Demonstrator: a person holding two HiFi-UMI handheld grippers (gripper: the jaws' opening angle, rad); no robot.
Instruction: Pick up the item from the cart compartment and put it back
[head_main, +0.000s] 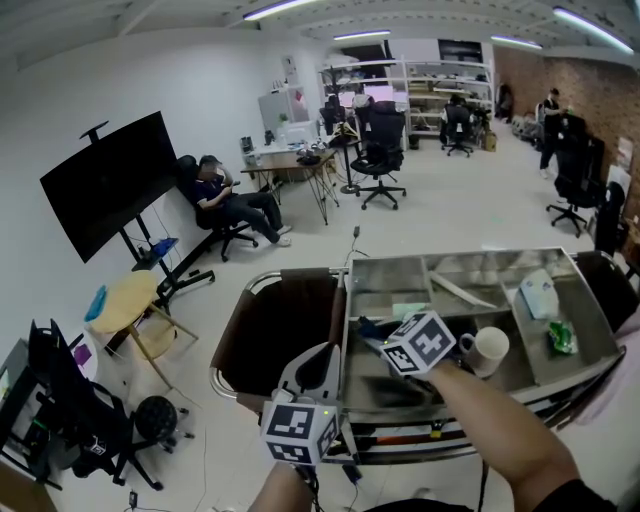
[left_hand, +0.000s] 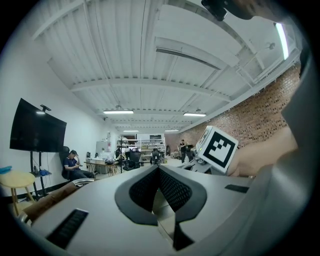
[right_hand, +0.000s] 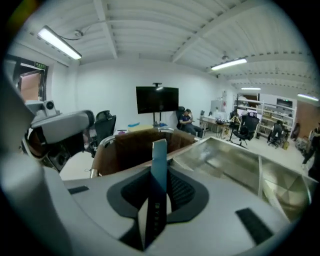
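My right gripper (right_hand: 160, 186) is shut on a thin, flat blue item (right_hand: 159, 159) that stands on edge between its pads, its top sticking up past the jaws. In the head view this gripper (head_main: 370, 332) hovers over the left compartment of the steel cart tray (head_main: 455, 268), with the dark blue item (head_main: 367, 328) at its tip. My left gripper (head_main: 322, 362) hangs just left of it, near the cart's front edge. In its own view the left gripper (left_hand: 159, 172) shows its pads meeting with nothing between them.
A brown bag (head_main: 280, 325) hangs on the cart's left end. A white mug (head_main: 488, 350), a white-and-blue packet (head_main: 538, 295) and a green packet (head_main: 560, 338) lie in the right compartments. A seated person (head_main: 232, 200), office chairs, desks and a TV stand (head_main: 110, 180) are farther off.
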